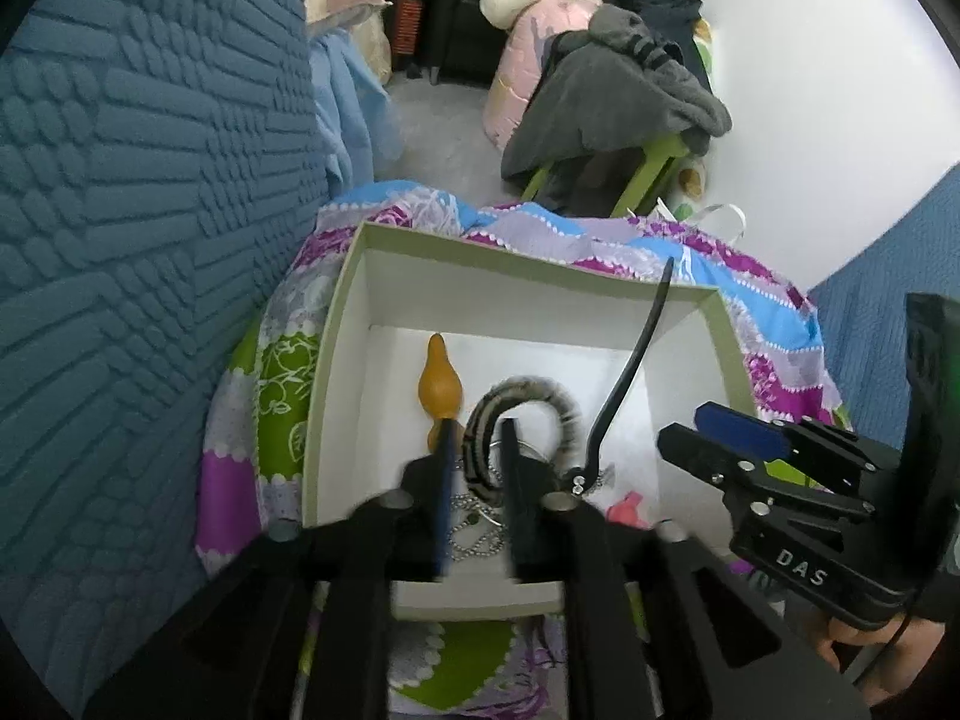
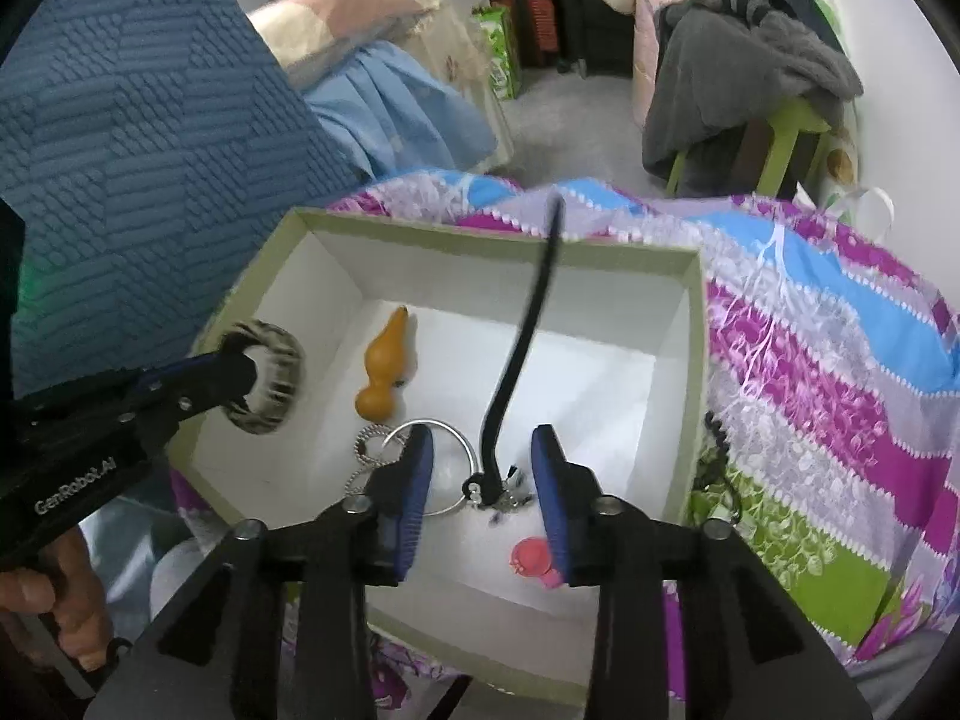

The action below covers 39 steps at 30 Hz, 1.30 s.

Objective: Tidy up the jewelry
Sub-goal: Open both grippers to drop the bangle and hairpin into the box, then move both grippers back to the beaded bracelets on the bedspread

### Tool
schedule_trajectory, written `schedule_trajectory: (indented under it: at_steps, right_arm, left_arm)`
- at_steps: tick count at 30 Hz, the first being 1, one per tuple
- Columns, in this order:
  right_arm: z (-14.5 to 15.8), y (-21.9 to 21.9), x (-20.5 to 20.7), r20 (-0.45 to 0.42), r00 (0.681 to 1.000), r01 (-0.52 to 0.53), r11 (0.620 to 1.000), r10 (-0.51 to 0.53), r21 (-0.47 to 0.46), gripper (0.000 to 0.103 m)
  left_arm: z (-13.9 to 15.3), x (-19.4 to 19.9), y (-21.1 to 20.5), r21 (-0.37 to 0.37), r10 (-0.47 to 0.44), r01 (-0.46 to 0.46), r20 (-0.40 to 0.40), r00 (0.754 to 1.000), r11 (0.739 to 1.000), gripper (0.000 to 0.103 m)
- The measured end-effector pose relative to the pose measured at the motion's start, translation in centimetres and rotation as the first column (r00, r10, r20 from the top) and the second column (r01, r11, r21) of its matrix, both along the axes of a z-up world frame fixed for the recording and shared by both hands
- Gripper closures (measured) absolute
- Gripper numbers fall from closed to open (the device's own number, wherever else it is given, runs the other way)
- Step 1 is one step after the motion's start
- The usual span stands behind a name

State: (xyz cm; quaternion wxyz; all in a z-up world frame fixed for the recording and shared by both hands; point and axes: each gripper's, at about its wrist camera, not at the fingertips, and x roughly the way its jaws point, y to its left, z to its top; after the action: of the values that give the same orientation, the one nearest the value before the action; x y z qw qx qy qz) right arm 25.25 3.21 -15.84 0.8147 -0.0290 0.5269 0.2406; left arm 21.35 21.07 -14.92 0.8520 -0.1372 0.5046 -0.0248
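An open white box with green rim (image 1: 528, 255) (image 2: 492, 237) sits on a patchwork quilt. My left gripper (image 1: 477, 450) (image 2: 249, 372) is shut on a furry striped ring (image 1: 528, 402) (image 2: 276, 378) and holds it above the box's left side. Inside lie an orange gourd charm (image 1: 440, 381) (image 2: 384, 369), a ball chain (image 1: 474, 531) (image 2: 366, 450), a metal hoop (image 2: 447, 468), a black strap (image 1: 630, 372) (image 2: 522, 348) leaning on the far wall, and a pink charm (image 1: 627, 507) (image 2: 531, 558). My right gripper (image 2: 483, 480) (image 1: 690, 435) is open and empty over the box's near side.
The patchwork quilt (image 2: 810, 372) covers the surface under the box. A blue textured cushion (image 1: 138, 228) rises on the left. Beyond are a green stool draped with grey cloth (image 1: 606, 102), bundled bedding (image 2: 384, 78) and a white wall at right.
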Motion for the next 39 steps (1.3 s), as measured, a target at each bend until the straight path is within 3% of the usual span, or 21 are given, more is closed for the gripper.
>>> schedule_trajectory:
  at_steps: [1, 3, 15, 20, 25, 39]
  right_arm:
    - [0.4, -0.1, 0.0, 0.008, 1.000, -0.002, 1.000, 0.002, 0.003, 0.071]
    - [1.9, -0.5, -0.4, 0.034, 0.999, -0.009, 1.000, 0.008, 0.026, 0.071]
    - [10.4, -4.2, -4.0, 0.225, 0.973, -0.064, 0.993, 0.040, 0.099, 0.071]
    - [11.8, -6.8, -5.3, 0.273, 0.962, -0.055, 0.992, 0.022, 0.114, 0.071]
    - [11.6, -10.1, -6.2, 0.302, 0.953, -0.027, 0.993, -0.008, 0.112, 0.071]
    - [6.1, -17.7, -6.5, 0.287, 0.955, 0.049, 0.994, -0.075, 0.096, 0.071]
  left_arm:
    - [0.7, -0.3, -0.1, 0.000, 0.007, -0.007, 0.022, 1.000, 1.000, 0.056]
    - [1.9, -0.9, -0.3, 0.012, 0.026, -0.026, 0.052, 0.998, 1.000, 0.044]
    - [9.7, -5.3, -3.1, 0.048, 0.058, -0.070, 0.215, 0.975, 0.996, 0.044]
    - [11.0, -6.5, -5.4, 0.053, 0.057, -0.073, 0.257, 0.965, 0.996, 0.043]
    - [10.8, -7.1, -8.1, 0.036, 0.043, -0.055, 0.281, 0.959, 0.998, 0.043]
    - [5.9, -6.9, -13.9, 0.005, 0.016, -0.018, 0.265, 0.964, 1.000, 0.044]
